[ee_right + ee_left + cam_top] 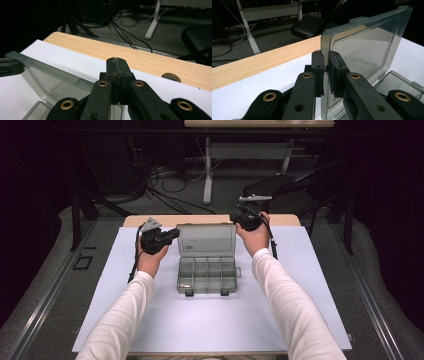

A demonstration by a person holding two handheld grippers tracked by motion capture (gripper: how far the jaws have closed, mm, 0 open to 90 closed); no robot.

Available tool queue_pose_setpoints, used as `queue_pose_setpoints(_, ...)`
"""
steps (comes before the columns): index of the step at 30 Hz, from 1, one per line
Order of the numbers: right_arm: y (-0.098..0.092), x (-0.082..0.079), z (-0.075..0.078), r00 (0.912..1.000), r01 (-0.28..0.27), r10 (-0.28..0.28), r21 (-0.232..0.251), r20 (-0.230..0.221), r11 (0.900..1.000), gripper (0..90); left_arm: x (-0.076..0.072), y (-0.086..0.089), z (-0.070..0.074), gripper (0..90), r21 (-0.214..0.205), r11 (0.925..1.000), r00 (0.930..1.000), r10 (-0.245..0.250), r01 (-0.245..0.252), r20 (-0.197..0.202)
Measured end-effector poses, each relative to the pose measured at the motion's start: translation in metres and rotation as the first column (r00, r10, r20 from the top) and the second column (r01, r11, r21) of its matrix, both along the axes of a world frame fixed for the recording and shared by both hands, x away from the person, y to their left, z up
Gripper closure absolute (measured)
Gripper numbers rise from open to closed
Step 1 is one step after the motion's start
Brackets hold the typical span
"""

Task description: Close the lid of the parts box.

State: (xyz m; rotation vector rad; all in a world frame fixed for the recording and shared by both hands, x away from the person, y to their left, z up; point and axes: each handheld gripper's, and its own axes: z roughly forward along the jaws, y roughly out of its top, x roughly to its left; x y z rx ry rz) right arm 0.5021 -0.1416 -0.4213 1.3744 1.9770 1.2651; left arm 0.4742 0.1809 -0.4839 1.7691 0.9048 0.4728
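Observation:
A clear grey compartment box [206,275] lies on the white mat with its lid [206,240] standing upright at the far side. My left gripper [176,233] is shut on the lid's left edge. In the left gripper view the pads [319,62] pinch that edge of the lid [367,42], and the tray [397,82] lies below it. My right gripper [236,219] hovers by the lid's upper right corner. In the right gripper view it [116,62] is shut with nothing between its tips, just above and beside the lid [50,72].
A white mat [150,320] covers the wooden table [135,220], whose far strip has a round grommet [171,77]. Beyond the table stand a black chair [280,187] and a desk leg [207,175], with cables on the floor.

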Motion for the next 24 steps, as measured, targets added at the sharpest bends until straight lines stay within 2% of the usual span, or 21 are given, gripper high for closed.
queue_pose_setpoints(8,0.0014,0.0039,-0.0073,0.9994,-0.004,0.004,0.003,-0.035,1.0,90.0,-0.0017,0.001,-0.0002,83.4,0.0,1.0,1.0,-0.006,0.006,0.003)
queue_pose_setpoints(15,0.0015,0.0023,-0.0086,0.999,-0.009,0.01,0.02,-0.045,0.9998,90.0,-0.0045,0.0005,0.0005,82.1,-0.004,1.0,1.0,0.007,-0.007,0.001)
queue_pose_setpoints(20,0.0011,0.0013,-0.0091,0.9991,-0.012,0.013,0.023,-0.039,0.9997,89.9,-0.0065,0.0039,0.0022,74.0,-0.019,0.9993,0.9993,0.031,-0.032,-0.023)
queue_pose_setpoints(21,0.0009,0.0011,-0.0092,0.9991,-0.013,0.014,0.026,-0.039,0.9996,89.9,-0.0068,0.0044,0.002,71.9,-0.034,0.9987,0.9989,0.039,-0.039,-0.027)
queue_pose_setpoints(24,0.0003,-0.0006,-0.0097,0.9992,-0.013,0.014,0.031,-0.038,0.9994,89.9,-0.0098,0.0068,0.0043,66.6,-0.033,0.998,0.9974,0.053,-0.055,-0.048)
